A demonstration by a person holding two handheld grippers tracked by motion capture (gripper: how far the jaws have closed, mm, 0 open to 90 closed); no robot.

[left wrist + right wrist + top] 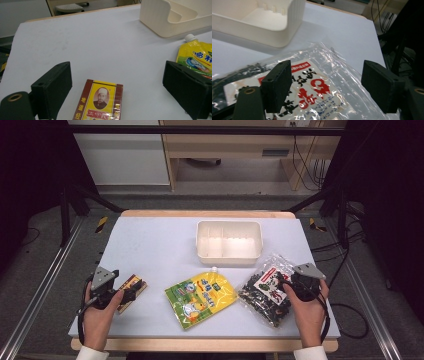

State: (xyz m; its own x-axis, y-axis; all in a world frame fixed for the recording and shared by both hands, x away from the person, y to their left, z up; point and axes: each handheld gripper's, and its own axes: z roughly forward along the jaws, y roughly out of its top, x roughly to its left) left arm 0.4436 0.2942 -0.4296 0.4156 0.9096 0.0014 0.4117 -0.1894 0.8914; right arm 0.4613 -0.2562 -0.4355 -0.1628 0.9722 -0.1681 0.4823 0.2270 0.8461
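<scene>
Even overhead light brightens my white table (150, 245); edges fall dark. Glare streaks the clear bag (324, 82) (lower centre), and my near jaws blur softly.

A cream divided tray (229, 256) sits at the rear centre of the white table surface (155, 245). A yellow spouted pouch (200, 298) lies flat in front of the tray, near the front edge, white cap toward the tray.
</scene>
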